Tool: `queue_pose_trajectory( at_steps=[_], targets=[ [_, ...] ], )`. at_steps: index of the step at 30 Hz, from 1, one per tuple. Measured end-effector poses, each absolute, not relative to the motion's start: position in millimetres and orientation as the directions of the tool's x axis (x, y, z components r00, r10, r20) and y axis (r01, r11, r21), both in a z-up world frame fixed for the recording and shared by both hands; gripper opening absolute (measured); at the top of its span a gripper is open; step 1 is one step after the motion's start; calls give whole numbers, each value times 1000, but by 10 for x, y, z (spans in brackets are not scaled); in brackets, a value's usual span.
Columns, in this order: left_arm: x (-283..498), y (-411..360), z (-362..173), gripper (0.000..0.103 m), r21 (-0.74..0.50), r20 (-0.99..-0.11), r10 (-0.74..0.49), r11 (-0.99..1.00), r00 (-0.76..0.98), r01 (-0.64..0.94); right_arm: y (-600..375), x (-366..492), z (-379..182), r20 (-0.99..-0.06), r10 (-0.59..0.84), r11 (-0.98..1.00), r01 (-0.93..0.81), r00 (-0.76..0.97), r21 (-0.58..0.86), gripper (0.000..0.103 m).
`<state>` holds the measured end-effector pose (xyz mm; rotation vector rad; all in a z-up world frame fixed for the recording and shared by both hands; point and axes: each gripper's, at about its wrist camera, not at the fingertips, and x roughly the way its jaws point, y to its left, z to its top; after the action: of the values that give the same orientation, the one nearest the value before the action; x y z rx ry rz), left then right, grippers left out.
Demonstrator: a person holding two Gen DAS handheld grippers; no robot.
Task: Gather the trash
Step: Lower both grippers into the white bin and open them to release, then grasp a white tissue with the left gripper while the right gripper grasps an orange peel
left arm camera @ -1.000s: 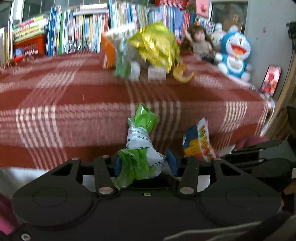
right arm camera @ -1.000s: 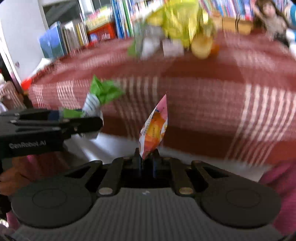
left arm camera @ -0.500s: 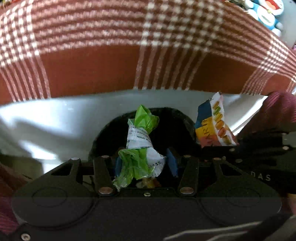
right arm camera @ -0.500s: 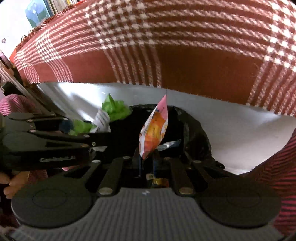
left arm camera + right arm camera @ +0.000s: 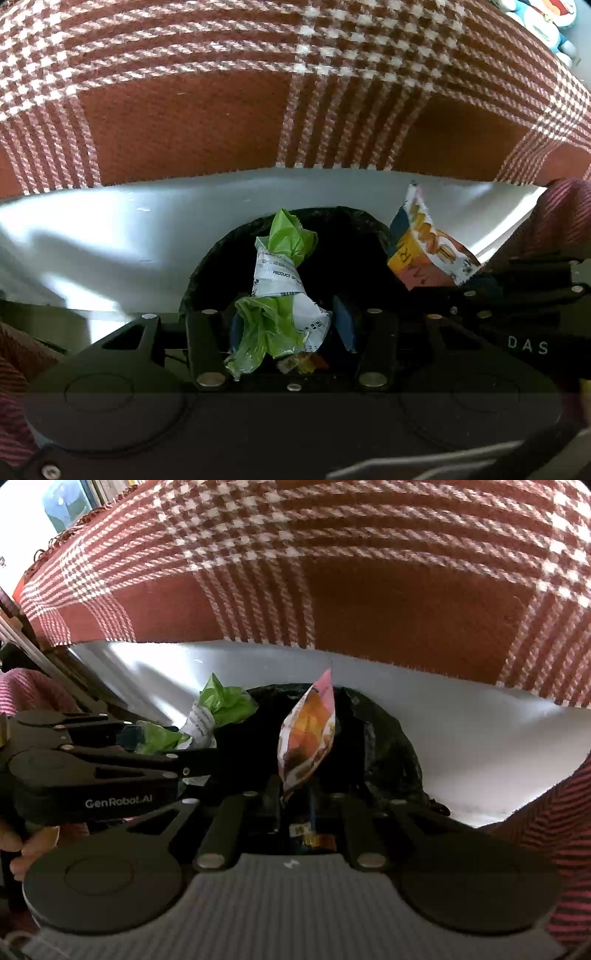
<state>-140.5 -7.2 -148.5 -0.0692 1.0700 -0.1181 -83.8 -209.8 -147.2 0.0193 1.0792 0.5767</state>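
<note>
My left gripper (image 5: 290, 325) is shut on a crumpled green-and-white plastic wrapper (image 5: 280, 273) and hangs over the mouth of a black-lined bin (image 5: 221, 254). From the right wrist view, that left gripper (image 5: 166, 744) and the green wrapper (image 5: 221, 705) show at the left. My right gripper (image 5: 293, 797) hovers over the same bin (image 5: 388, 746). Its jaws are opening, and an orange-and-pink snack wrapper (image 5: 308, 734) still stands upright between them, with a gap showing beside its lower tip. That snack wrapper (image 5: 424, 251) also shows at the right of the left wrist view.
A red-and-white plaid tablecloth (image 5: 184, 129) hangs down just behind the bin, over a pale floor (image 5: 110, 240). Some small bright wrappers (image 5: 303, 363) lie inside the bin. The person's red-striped knee (image 5: 554, 830) is at the right, and a hand (image 5: 26, 853) holds the left gripper.
Both grippers sank from tabletop height and tipped downward, so the bin now lies under them. The right jaws have parted a little around the snack wrapper.
</note>
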Motion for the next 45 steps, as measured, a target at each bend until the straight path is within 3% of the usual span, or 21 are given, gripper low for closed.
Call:
queue_pose_trajectory(
  at_steps=[3, 4, 6, 7, 9, 14, 21, 28, 35, 37, 38, 39, 41, 45],
  targets=[
    [-1415, -79, -1484, 53, -113, -867, -130, 992, 481, 64, -2099, -840, -1471, -822, 457, 850, -438, 339, 291, 26],
    [-1404, -101, -1466, 56, -109, -865, -126, 992, 485, 62, -2102, -839, -1467, -821, 458, 850, -439, 342, 291, 44],
    [-1398, -116, -1455, 64, -97, -863, -113, 994, 493, 57, -2101, -839, -1465, -815, 464, 849, -436, 346, 298, 59],
    [-1369, -123, -1438, 66, -93, -862, -107, 994, 495, 54, -2107, -837, -1462, -815, 461, 853, -431, 352, 296, 61],
    [-1364, -107, -1414, 73, -94, -862, -105, 994, 496, 46, -2128, -823, -1450, -812, 463, 853, -427, 354, 300, 64],
    [-1385, 3, -1205, 77, -108, -835, -101, 994, 541, 18, -2179, -812, -1378, -805, 457, 857, -430, 378, 284, 68],
    [-1495, 97, -441, 93, -65, -651, -94, 996, 754, 68, -2334, -852, -815, -720, 474, 837, -513, 506, 190, 78],
    [-1293, 102, 102, 97, -91, -539, -131, 991, 832, 97, -2579, -768, -112, -568, 533, 823, -540, 627, 176, 82],
    [-833, 36, 329, 97, -119, -468, -137, 989, 873, 91, -2626, -445, 136, -469, 416, 901, -425, 779, 93, 83],
    [-670, 29, 329, 95, -128, -463, -131, 988, 877, 80, -2639, -299, 136, -461, 386, 915, -395, 799, 82, 83],
    [-584, 25, 330, 88, -138, -476, -128, 988, 870, 70, -2627, -212, 123, -463, 368, 922, -380, 806, 73, 83],
    [-521, 22, 322, 71, -153, -495, -130, 986, 859, 61, -2606, -146, 105, -464, 355, 927, -369, 812, 65, 83],
    [-423, 11, 309, 51, -196, -523, -151, 979, 839, 54, -2570, -6, 46, -470, 333, 934, -353, 817, 48, 83],
    [-440, -114, 253, 42, -186, -514, -199, 975, 834, 118, -2552, 164, -64, -490, 320, 938, -342, 811, 46, 82]
  ],
)
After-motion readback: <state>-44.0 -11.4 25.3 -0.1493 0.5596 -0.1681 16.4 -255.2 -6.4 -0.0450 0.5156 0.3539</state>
